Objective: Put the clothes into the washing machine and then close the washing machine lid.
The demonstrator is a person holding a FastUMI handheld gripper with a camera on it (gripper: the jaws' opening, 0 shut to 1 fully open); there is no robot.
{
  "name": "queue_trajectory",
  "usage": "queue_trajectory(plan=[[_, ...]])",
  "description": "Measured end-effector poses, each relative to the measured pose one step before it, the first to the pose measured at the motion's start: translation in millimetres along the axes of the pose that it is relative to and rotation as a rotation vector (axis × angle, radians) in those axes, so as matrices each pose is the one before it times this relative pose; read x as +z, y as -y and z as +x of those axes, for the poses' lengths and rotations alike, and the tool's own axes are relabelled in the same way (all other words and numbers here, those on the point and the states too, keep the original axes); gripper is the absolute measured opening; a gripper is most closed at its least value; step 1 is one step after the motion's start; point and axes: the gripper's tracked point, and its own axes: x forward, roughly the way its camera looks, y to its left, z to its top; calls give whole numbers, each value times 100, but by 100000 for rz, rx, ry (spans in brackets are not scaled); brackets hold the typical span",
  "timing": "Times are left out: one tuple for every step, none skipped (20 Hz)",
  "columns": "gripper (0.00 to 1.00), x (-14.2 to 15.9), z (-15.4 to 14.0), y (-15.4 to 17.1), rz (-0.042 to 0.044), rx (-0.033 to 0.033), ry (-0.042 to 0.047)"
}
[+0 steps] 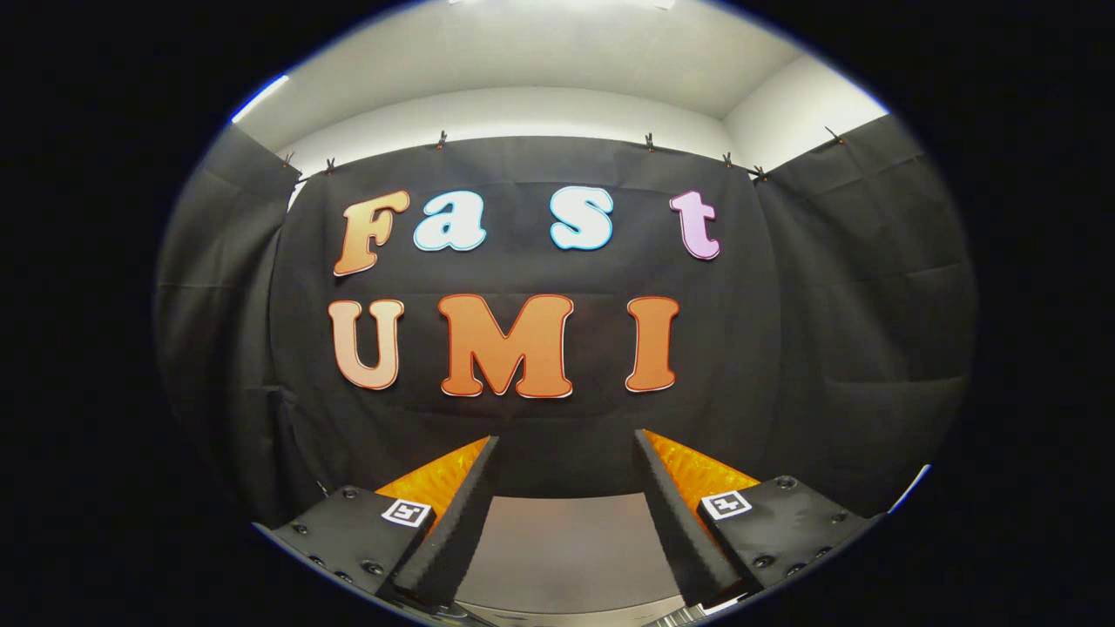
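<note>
Gripper [566, 444] is held level, fingers spread wide apart with nothing between them, not touching anything. Just below and between the fingers sits a flat grey surface [566, 540], smooth and bare where it shows; at its near edge there's a lighter strip with a hint of ribbed metal. That could be the top or lid of the washing machine, but I can't tell from this angle, and I can't tell whether any lid is up or down. No clothes in sight here, so where they lie can't be settled. Beyond the fingers is the black cloth wall [836, 331], clipped to a line along its top, then white wall and ceiling [540, 61] with a light strip above. Step in hand, my read: a level, empty-handed pose that fits either the run-in before going for the clothes or the pull-back after the lid is down, and this frame doesn't separate the two. Any next move calls for tilting the camera down to get the machine and clothes in view before committing
</note>
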Motion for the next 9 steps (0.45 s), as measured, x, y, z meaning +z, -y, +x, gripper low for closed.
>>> queue_trajectory(plan=[[97,143,202,-139,216,244,-5],[97,-33,-96,104,59,-51,-52],[97,-64,20,69,-204,-196,-261],[97,-16,-64,131,-412,-227,23],[97,75,98,-31,-432,-122,3],[97,62,-74,-57,-519,2,238],[97,112,32,-127,-374,11,84],[97,110,42,-112,7,354,156],[97,24,38,-89,131,242,-93]])
